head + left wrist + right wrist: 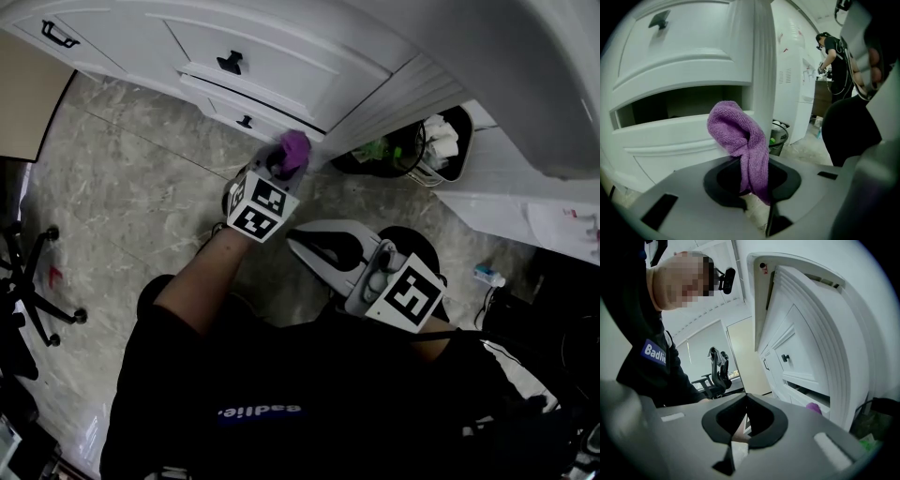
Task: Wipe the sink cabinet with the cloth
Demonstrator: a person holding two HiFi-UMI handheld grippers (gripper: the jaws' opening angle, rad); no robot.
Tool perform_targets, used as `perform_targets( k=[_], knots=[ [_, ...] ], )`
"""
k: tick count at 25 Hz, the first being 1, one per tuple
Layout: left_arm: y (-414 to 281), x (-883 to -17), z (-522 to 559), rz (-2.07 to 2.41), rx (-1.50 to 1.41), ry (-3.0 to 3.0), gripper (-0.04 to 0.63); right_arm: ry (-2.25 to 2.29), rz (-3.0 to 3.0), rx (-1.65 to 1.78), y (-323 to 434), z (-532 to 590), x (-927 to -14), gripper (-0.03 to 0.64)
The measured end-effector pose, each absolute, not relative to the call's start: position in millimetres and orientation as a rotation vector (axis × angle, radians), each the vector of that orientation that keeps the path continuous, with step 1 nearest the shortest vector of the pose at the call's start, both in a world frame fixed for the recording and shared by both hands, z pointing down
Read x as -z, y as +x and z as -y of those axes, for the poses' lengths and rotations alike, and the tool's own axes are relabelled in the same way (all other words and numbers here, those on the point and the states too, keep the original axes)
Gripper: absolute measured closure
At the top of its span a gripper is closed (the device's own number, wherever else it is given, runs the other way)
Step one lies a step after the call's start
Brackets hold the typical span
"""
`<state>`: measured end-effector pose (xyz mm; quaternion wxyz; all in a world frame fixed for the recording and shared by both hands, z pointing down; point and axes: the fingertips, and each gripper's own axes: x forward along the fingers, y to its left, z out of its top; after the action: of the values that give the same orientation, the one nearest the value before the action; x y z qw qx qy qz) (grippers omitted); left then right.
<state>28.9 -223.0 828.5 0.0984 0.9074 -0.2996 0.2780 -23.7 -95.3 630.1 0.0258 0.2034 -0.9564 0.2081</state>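
1. Two handheld grippers held low before a white panelled sink cabinet [272,56] with black handles, above a grey marbled floor [122,187].
2. At the centre of the head view, left gripper [284,171] aimed up-frame at the cabinet on a bare forearm [202,267], jaws pinching a purple terry cloth [295,147].
3. Same grip in the left gripper view: left gripper [752,164] clamped on the cloth [738,131], which is bunched into a rounded lump above the jaws with a tail hanging down through their opening.
4. Lump resting against the top edge of a white drawer front [689,140] at frame centre, just left of a white fluted column [764,70]. Dark gap above that edge, so drawer ajar.
5. Lower right of centre in the head view, right gripper [298,242] well back from the cabinet, tips pointing toward frame left.
6. In the right gripper view, right gripper [746,397] with jaws pressed together, nothing between them.
7. Also in that view: cabinet [806,357] filling the right half, cloth [813,407] as a small purple spot at the drawer edge, black office chair [717,366] left of centre.
8. Upper right of the head view: black waste bin [422,145] holding white and green rubbish, just beyond the fluted column [412,94].
9. Upper right of the left gripper view: second person in dark clothes [832,61], standing far off.
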Motion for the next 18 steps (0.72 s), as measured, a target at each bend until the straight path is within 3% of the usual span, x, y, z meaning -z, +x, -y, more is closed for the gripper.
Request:
perform_targets(
  k=[7,18],
  knots=[
    [24,-822,204,0.779,-0.876,2.786,0.509,0.612,2.973,-0.624,-27,95,-629,0.615],
    [-177,-883,293,1.315,-1.108,2.427,0.509,0.619,2.957,-0.644,-28,92,-633,0.615]
  ],
)
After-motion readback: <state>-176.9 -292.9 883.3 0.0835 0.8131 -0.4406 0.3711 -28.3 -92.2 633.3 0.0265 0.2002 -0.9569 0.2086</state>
